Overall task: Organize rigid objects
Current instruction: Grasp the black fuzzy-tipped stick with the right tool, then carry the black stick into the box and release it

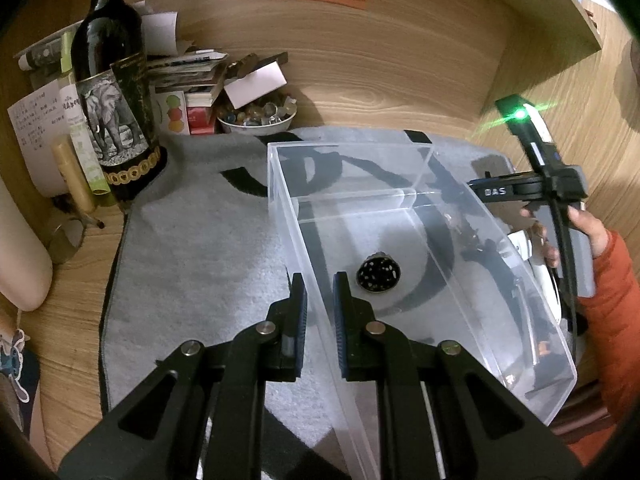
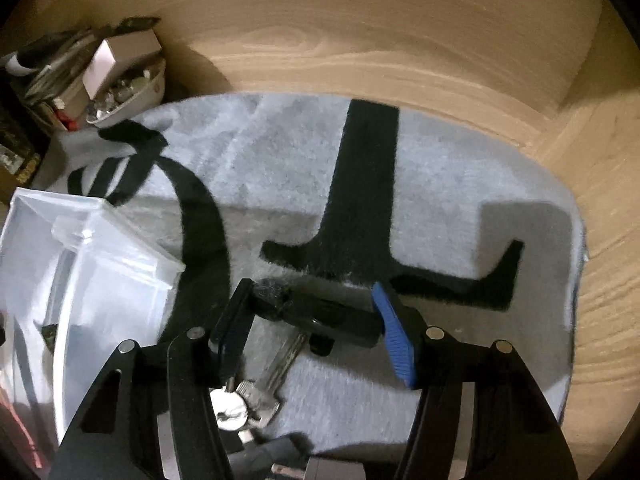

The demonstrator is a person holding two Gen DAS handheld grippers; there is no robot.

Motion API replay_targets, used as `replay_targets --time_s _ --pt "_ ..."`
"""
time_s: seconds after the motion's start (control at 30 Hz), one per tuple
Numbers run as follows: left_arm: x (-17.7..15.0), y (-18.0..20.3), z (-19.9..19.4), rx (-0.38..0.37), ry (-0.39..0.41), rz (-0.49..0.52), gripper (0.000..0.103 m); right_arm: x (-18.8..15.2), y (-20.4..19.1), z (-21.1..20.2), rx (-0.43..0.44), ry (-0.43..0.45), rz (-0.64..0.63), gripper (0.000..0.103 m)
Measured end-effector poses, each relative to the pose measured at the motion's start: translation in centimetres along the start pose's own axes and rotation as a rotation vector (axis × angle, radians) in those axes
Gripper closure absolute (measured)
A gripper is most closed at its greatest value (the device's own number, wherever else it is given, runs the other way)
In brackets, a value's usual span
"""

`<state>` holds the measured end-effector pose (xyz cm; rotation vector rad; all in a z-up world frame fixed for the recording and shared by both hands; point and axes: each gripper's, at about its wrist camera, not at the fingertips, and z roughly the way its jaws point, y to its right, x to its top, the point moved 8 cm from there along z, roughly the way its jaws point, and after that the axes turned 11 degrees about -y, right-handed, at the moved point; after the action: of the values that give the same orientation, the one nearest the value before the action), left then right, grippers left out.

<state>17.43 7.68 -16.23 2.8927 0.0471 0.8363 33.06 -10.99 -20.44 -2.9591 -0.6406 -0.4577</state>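
A clear plastic box (image 1: 500, 280) stands on a grey mat with black markings (image 1: 208, 264). A small round black speckled object (image 1: 378, 274) lies inside it. My left gripper (image 1: 320, 304) straddles the box's near left wall; its blue pads (image 1: 339, 312) are close together, and I cannot tell if they pinch the wall. My right gripper (image 2: 312, 320) holds a black cylindrical object (image 2: 320, 312) lengthwise between its pads, with keys (image 2: 256, 396) hanging below it. The box shows at the left of the right wrist view (image 2: 80, 264). The right gripper's body appears beyond the box in the left wrist view (image 1: 532, 188).
A dark wine bottle with an elephant label (image 1: 116, 92) stands at the mat's far left corner. A white bowl of small trinkets (image 1: 258, 116), stacked booklets (image 1: 188, 76) and papers sit by the wooden back wall (image 1: 380, 64). A roll of tape (image 1: 66, 238) lies left.
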Motion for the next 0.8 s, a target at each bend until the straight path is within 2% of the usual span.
replay_targets --time_s 0.2,0.37,0.67,0.8 --pt "-0.1 0.0 -0.1 0.015 0.003 -0.010 0.090 -1.5 -1.0 -4.6 0.020 0.096 0.010 0.047" --pt "-0.2 0.1 -0.2 0.045 0.017 -0.007 0.090 -1.1 -2.2 -7.9 0.041 0.172 -0.013 0.046" --pt "-0.2 0.1 0.1 0.048 0.005 -0.017 0.090 -2.1 -5.6 -11.3 0.061 0.271 -0.105 0.046" --pt "-0.2 0.1 0.3 0.046 0.003 -0.020 0.090 -2.3 -7.7 -11.7 0.072 0.289 -0.157 0.046"
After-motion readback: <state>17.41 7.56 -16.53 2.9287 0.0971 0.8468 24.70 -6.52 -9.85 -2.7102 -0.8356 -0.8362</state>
